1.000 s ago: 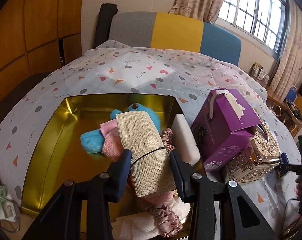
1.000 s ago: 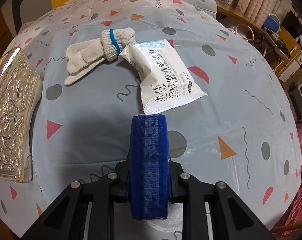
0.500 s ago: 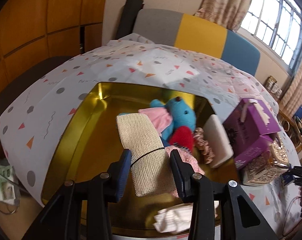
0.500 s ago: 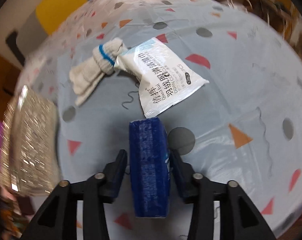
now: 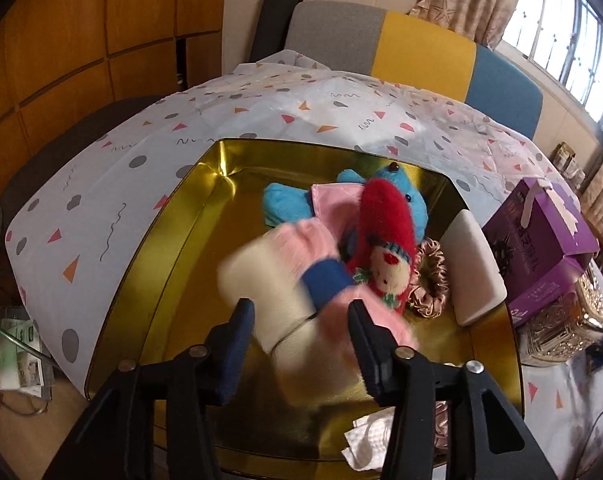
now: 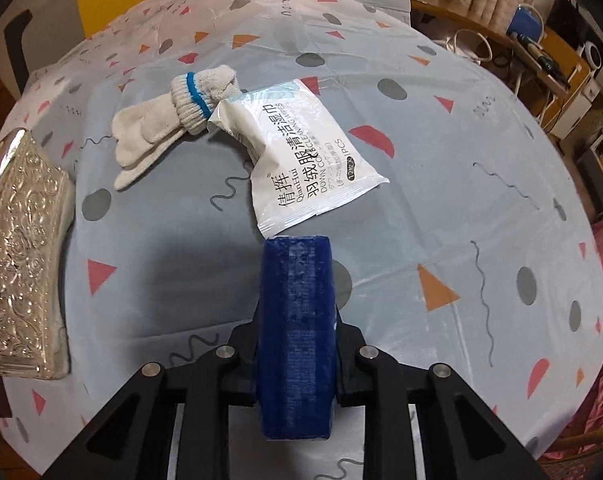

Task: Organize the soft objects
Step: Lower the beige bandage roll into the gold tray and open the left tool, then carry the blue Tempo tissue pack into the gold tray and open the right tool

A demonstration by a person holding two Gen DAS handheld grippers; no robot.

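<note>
My left gripper (image 5: 301, 344) is open over the gold tin (image 5: 173, 240). The beige woven cloth roll (image 5: 269, 292) is blurred between the jaws, free of them and dropping into the tin. In the tin lie a blue plush toy (image 5: 397, 196), a red doll (image 5: 389, 236), a pink cloth (image 5: 333, 200), a satin scrunchie (image 5: 431, 276), a white sponge block (image 5: 475, 268) and a white cloth (image 5: 369, 440). My right gripper (image 6: 297, 332) is shut on a blue sponge (image 6: 297, 328) above the table. White gloves (image 6: 169, 124) and a wet-wipe packet (image 6: 301, 160) lie ahead of it.
A purple tissue box (image 5: 541, 240) and an embossed silver box (image 6: 21, 252) stand between the tin and the right gripper's area. The patterned tablecloth (image 6: 461, 160) covers the table. A colour-block sofa (image 5: 401, 40) is behind it.
My left gripper has opened and let go of the beige cloth roll, which now falls blurred into the tin. The right gripper swung briefly and still holds the blue sponge.
</note>
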